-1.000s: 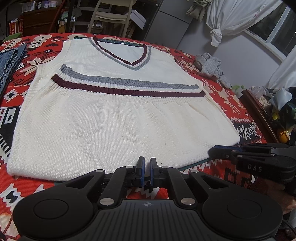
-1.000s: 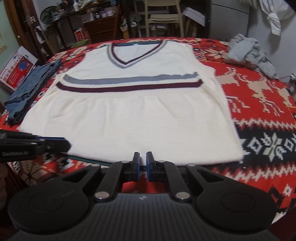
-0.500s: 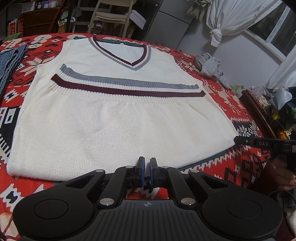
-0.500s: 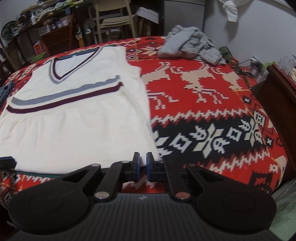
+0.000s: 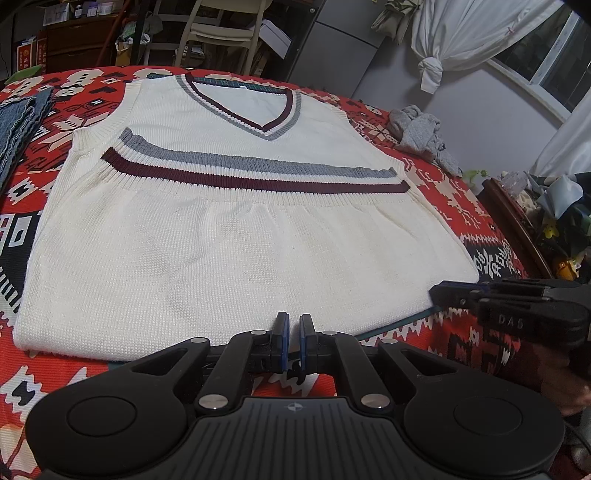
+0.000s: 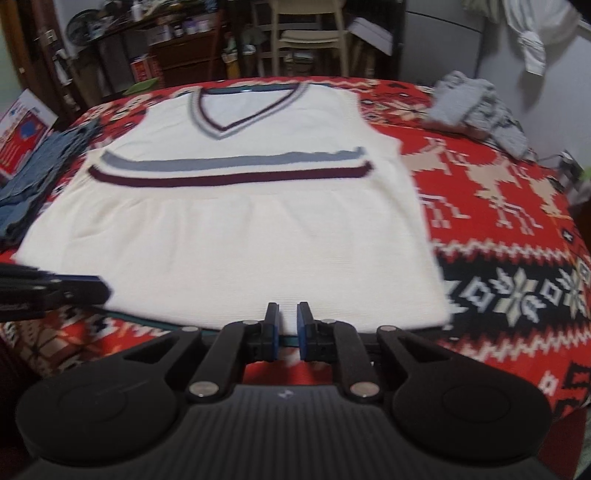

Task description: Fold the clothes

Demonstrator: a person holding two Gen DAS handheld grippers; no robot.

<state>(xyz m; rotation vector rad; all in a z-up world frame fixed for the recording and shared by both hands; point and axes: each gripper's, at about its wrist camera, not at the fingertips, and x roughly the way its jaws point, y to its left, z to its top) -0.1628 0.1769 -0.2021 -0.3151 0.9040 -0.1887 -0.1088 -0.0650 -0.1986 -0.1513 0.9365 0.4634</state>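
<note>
A cream knit vest [image 5: 240,258] with a grey and a maroon chest stripe and a V-neck lies flat, front up, on the red patterned blanket [image 5: 436,184]. Just short of the middle of its hem hovers my left gripper [image 5: 291,326], fingers nearly touching and holding nothing. My right gripper [image 5: 439,295] shows side-on by the hem's right corner. In the right wrist view the vest [image 6: 240,240] fills the middle. There my right gripper [image 6: 287,319] sits at the hem right of centre, with a narrow gap and nothing in it. The left gripper [image 6: 92,291] enters from the left edge.
A crumpled grey garment [image 5: 421,133] lies at the blanket's far right. Folded blue denim [image 6: 37,173] sits along the left edge. A dark wooden piece of furniture [image 5: 517,221] stands beside the bed on the right. A pale chair [image 6: 310,33] and cluttered shelves are behind.
The right gripper swung off to the right half a second ago and has come back to the hem's right part. The left gripper and the vest have not moved.
</note>
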